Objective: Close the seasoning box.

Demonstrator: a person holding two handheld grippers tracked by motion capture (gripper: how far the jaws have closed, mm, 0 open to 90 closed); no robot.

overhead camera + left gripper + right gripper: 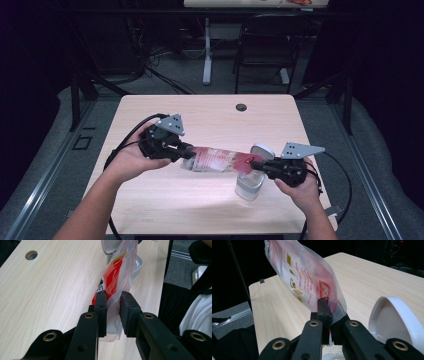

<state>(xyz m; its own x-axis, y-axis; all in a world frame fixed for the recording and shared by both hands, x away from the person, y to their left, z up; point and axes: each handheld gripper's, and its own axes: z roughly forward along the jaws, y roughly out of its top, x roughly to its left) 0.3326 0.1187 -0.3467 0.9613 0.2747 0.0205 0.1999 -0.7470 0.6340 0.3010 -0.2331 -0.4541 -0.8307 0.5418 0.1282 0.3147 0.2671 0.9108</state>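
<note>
A clear plastic bag (220, 160) with red and yellow print hangs stretched above the table between both grippers. My left gripper (186, 150) is shut on its left end; in the left gripper view the bag (113, 281) is pinched between the black jaws of that gripper (113, 307). My right gripper (257, 165) is shut on the bag's right end, and in the right gripper view the bag (299, 272) rises from its gripper (329, 315). Below the right end stands a clear container (249, 186) with its white lid (263, 151) flipped open.
The light wooden table (165, 200) has a round cable hole (241, 107) near its far edge. The container's white lid (394, 320) sits close to the right of my right gripper. A chair (265, 45) and desk legs stand on the floor beyond.
</note>
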